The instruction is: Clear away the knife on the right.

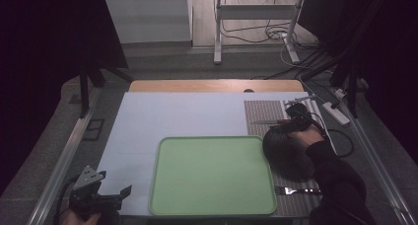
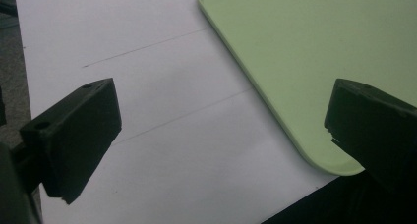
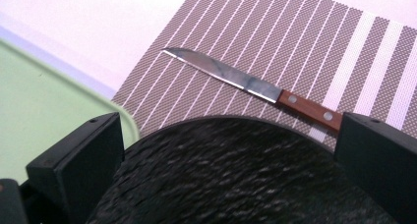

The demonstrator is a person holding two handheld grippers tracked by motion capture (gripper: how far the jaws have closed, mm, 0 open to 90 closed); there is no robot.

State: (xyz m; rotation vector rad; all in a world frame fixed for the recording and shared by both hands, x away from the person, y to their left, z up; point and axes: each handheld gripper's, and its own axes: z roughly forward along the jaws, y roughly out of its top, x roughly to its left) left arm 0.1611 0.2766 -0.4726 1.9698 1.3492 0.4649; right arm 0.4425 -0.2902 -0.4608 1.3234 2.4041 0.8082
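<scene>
- I am reaching my right gripper over the round black plate with a rough, dull, flecked surface; its jaws are standing wide apart on either side of the plate's far rim and are not holding anything yet.
- The plate is lying on the brown woven placemat with thin white stripes, just beside the right edge of the flat, smooth, pale green plastic tray with rounded corners.
- I judge that the rim could slip out as I am closing: the plate is broad and low, so only a thin edge is offering itself to the jaws.
- Past the plate from the tray's side, a steel-bladed knife with a riveted brown wooden handle is lying just behind the rim; my far jaw could knock its handle or clamp it together with the plate.
- A metal fork is lying on the mat near the tray's right front corner, and a dragged plate could catch it.
- The woven mat could bunch or slide on the smooth white sheet under the tray.
- My left gripper is hovering by the tray's left front corner, jaws wide apart and empty.
</scene>
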